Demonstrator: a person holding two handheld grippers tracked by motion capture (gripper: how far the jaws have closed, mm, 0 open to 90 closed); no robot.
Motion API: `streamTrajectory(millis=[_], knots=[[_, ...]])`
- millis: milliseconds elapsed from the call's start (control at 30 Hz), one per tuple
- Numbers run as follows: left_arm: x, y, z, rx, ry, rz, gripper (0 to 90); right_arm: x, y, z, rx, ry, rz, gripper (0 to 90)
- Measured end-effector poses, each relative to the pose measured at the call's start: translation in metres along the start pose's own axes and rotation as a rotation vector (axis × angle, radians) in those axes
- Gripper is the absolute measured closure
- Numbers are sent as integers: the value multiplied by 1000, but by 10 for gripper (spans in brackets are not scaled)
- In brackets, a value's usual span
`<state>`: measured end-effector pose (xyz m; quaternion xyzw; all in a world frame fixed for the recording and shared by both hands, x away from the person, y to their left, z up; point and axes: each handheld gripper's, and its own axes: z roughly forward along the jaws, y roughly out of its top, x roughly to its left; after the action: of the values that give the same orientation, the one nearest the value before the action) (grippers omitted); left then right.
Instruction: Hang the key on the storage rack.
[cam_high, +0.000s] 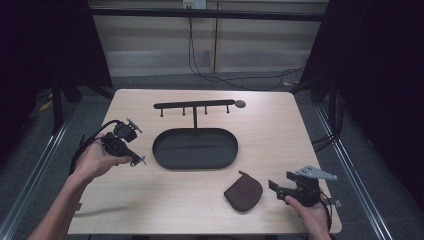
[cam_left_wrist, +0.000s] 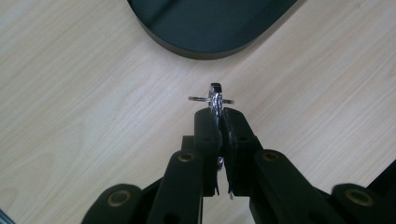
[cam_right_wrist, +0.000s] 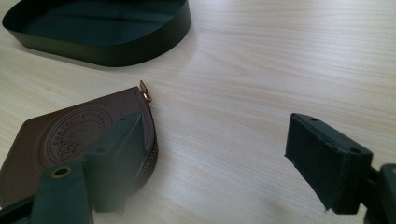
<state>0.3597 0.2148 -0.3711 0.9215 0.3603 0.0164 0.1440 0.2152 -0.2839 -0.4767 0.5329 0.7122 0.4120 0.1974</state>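
While gripper (cam_left_wrist: 218, 122) pinches perhaps keys (cam_left_wrist: 213, 99), tray (cam_left_wrist: 205, 46) near

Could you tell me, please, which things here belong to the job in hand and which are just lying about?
In the job:
- small metal key ring piece, pinched in the shut left tongs
- black rack with hooks and its oval tray, probably where it goes

Lying about:
- brown leather zip pouch, beside the open right tongs, not gripped
- cable on the floor
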Motion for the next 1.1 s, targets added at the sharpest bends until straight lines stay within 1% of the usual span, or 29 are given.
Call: streamTrajectory(millis=[67, 200, 267, 300, 333, 433, 533, 600, 633, 733, 800, 833, 1033, 1100], knots=[[-1, 2, -4, 1, -1, 9, 854, 0, 0, 0, 1, -1, 0, 200], [-4, 8, -10, -9, 7, 12, 854, 0, 0, 0, 0, 0, -4, 200], [-4, 11, -13, -9, 6, 22, 854, 0, 0, 0, 0, 0, -5, 200], [-5, 12, -15, -10, 8, 16, 854, 0, 0, 0, 0, 0, -4, 200], [-5, 14, -17, -1, 9, 26, 854, 0, 0, 0, 1, -2, -2, 200], [-5, 18, -23, -9, 7, 34, 854, 0, 0, 0, 0, -2, -4, 200], [-3, 22, -28, -17, -4, 25, 854, 0, 0, 0, 1, 0, -2, 199], [-3, 25, -31, -16, 7, 24, 854, 0, 0, 0, 0, -3, -3, 199], [-4, 26, -32, -21, 3, 23, 854, 0, 0, 0, 0, -2, -3, 199], [-5, 32, -35, -11, 7, 33, 855, 0, 0, 0, 0, -2, 1, 199], [-5, 33, -35, -10, 5, 36, 854, 0, 0, 0, 0, -2, 1, 199], [-5, 34, -36, -10, 12, 39, 854, 0, 0, 0, 0, -2, 1, 199], [-5, 43, -44, -14, 19, 42, 854, 0, 0, -1, -2, -1, 2, 199], [-6, 46, -47, -16, 25, 37, 854, 0, 0, -1, -2, -1, 3, 199]])
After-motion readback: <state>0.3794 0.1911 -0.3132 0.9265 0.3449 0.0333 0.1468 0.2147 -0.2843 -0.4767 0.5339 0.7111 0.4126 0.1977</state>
